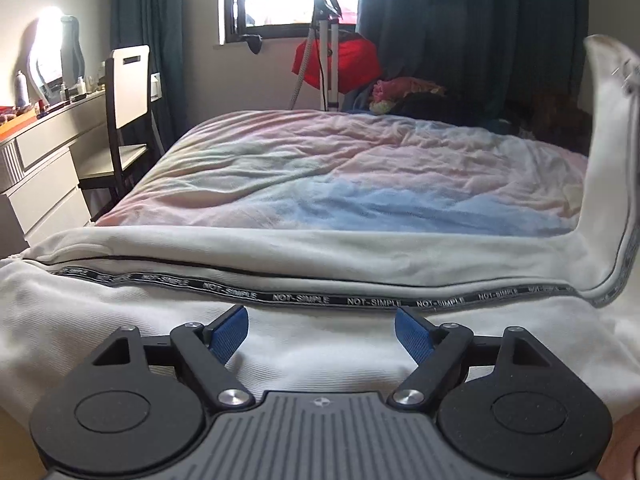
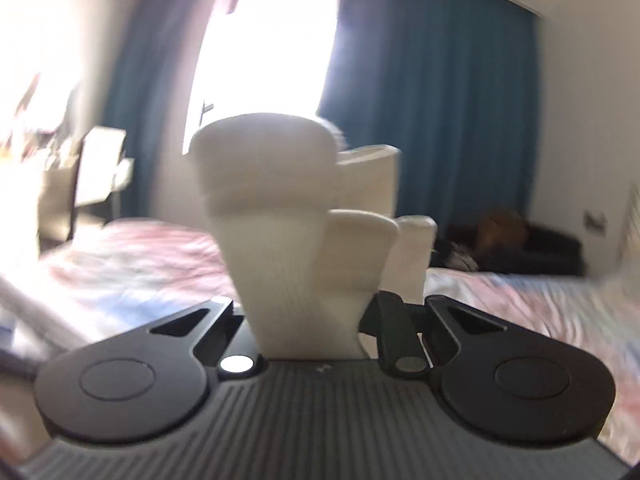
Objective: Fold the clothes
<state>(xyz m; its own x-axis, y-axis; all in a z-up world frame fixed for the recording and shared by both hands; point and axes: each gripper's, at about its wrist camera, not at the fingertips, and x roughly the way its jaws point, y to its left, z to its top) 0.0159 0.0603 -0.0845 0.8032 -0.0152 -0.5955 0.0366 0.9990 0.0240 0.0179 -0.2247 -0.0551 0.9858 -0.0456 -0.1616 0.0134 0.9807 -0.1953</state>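
The bed, under a rumpled pastel cover, fills most of the left view; its far right corner is hidden behind a raised flap of the white garment. That garment lies across the bed's near edge, a black lettered tape running along it. The left tool rests over it, jaws apart, gripping nothing. In the blurred right view, the right tool is clamped on a bunched fold of the garment, its fingertips hidden by cloth.
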